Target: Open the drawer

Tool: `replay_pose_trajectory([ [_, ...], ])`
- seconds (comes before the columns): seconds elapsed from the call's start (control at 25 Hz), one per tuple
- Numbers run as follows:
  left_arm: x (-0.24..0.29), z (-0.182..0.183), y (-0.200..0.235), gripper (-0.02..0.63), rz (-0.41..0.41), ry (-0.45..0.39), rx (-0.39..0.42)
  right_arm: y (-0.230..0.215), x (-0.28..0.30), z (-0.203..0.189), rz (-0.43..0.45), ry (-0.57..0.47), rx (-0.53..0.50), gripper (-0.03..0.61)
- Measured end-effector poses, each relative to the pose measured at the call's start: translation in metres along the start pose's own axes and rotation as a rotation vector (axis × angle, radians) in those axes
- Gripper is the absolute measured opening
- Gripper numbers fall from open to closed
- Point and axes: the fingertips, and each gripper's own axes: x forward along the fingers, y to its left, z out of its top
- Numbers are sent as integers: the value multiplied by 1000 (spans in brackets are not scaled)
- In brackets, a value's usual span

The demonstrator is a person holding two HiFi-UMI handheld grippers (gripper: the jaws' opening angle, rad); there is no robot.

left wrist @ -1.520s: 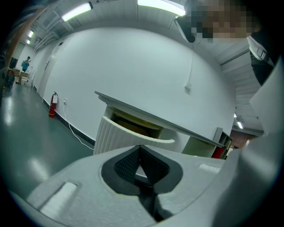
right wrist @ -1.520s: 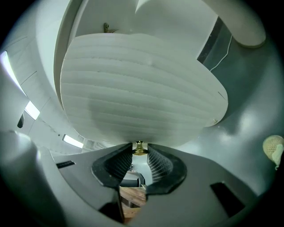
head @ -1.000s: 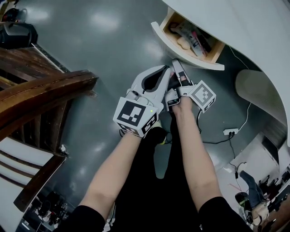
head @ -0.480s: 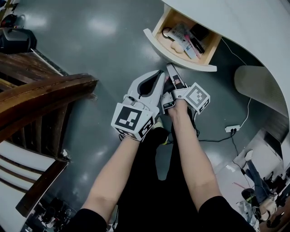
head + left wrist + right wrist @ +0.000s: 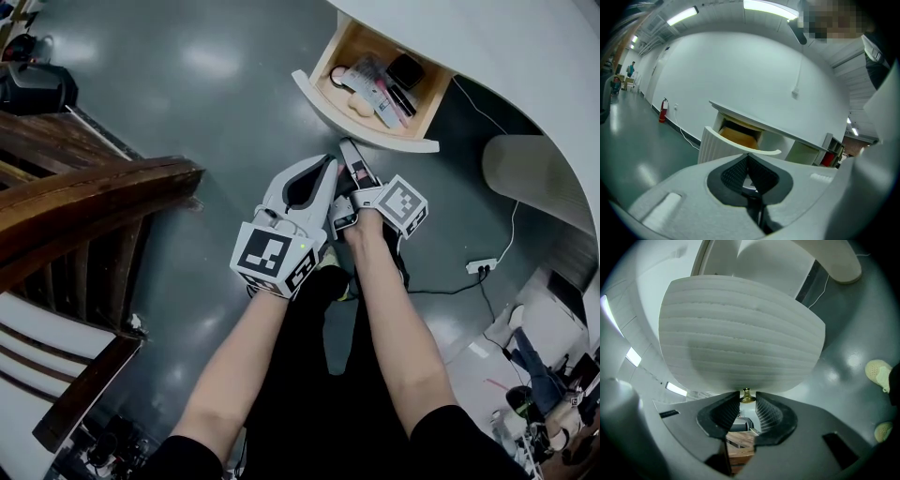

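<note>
Head view: steeply down, mid-range. Left gripper view: near-level, farther back. Right gripper view: right up close. All three share the drawer (image 5: 366, 134).

Your bare left forearm (image 5: 234, 366) and bare right forearm (image 5: 398, 328) reach forward side by side. White plastic left gripper (image 5: 330, 167): dark ribbed jaws pressed together, nothing between them. White plastic right gripper (image 5: 347, 147), turned on edge, just beside the left: jaw tips clamped on a small brass knob (image 5: 746, 395).
</note>
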Motion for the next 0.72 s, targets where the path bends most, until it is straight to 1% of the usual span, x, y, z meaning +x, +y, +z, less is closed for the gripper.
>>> replay_pose_trajectory([
  [0.12,-4,0,-3,9,-2,1,-2,0,-2,-4,-1,2,6,114],
  [0.24,-7,1,-7,9,-6,2,2,1,-5,-6,17,1,28,114],
  [0.36,-11,2,-12,9,-12,3,8,0,-15,-9,25,-8,45,124],
  [0.56,-19,8,-24,9,-25,6,13,0,-40,-13,-9,5,32,124],
  [0.72,-28,19,-38,9,-35,9,17,8,-62,-17,-50,26,7,90],
])
